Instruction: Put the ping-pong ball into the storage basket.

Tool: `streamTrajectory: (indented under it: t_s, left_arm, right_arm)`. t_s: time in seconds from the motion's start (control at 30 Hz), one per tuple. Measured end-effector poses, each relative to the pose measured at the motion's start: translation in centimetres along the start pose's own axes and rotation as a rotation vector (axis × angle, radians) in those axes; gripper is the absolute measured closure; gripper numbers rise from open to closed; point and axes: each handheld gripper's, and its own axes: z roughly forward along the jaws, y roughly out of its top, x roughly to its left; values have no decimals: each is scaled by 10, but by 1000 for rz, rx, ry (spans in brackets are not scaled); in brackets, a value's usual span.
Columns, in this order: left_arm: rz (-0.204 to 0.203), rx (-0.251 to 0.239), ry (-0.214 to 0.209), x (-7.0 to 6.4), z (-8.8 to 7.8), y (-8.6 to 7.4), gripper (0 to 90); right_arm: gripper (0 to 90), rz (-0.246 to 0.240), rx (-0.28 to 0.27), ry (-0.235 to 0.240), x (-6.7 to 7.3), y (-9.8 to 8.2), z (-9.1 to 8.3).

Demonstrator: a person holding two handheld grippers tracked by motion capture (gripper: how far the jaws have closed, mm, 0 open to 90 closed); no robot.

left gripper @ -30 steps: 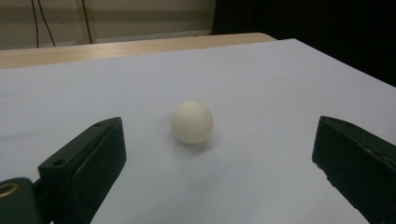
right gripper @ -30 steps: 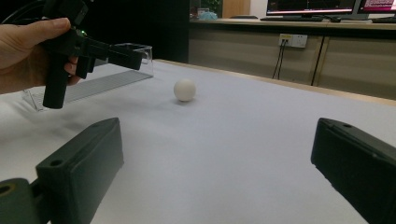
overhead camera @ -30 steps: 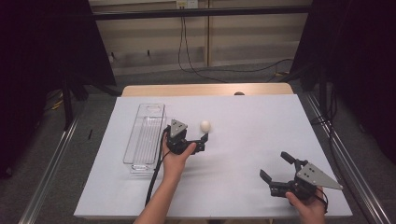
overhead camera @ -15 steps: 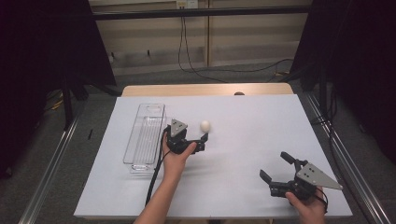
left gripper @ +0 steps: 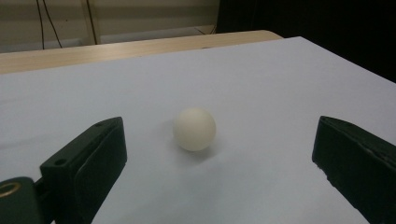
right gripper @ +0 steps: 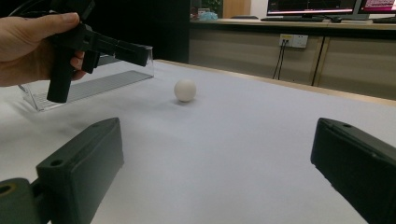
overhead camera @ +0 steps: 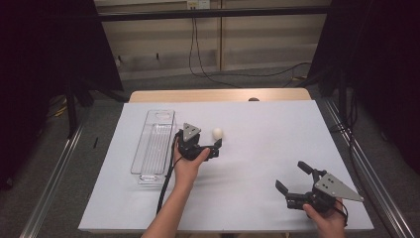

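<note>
Nearest the person, the right claw (overhead camera: 296, 179) rests low over the tabletop (overhead camera: 257, 119) at its near right corner, jaws spread wide apart with nothing between them; its own view looks across bare white surface toward the ball and the other hand. Farther in, toward the middle, the left claw (overhead camera: 216, 147) is held by the person's left hand (overhead camera: 188, 161), its jaws also wide apart. The white ball (left gripper: 194, 129) lies on the tabletop just ahead of those jaws, roughly centred in the gap between them in the left gripper view, and not yet touched by either. Just beyond and to the left of that hand, the clear plastic tray (overhead camera: 154, 144) lies lengthwise on the tabletop with nothing visible inside it.

As a judgement, the work is at its start: the approach to the ball looks nearly lined up, but closing on it, lifting it and probably carrying it to the tray are all left to do.

Against the earlier frames almost nothing differs: both claws, the ball and the tray sit where they were
</note>
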Motion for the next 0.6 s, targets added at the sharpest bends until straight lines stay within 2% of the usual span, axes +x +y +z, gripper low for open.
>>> streamTrajectory:
  t_s: [0.23, 0.27, 0.6]
  left_arm:
    - [-2, 23, 3, 1, 4, -1, 32]
    - [-13, 17, 4, 1, 4, -1, 33]
    - [-2, 44, 10, 1, 7, 5, 32]
  right_arm:
    - [18, -2, -2, 1, 0, 0, 0]
    - [18, -2, -2, 1, 0, 0, 0]
    - [18, -3, -1, 2, 0, 0, 0]
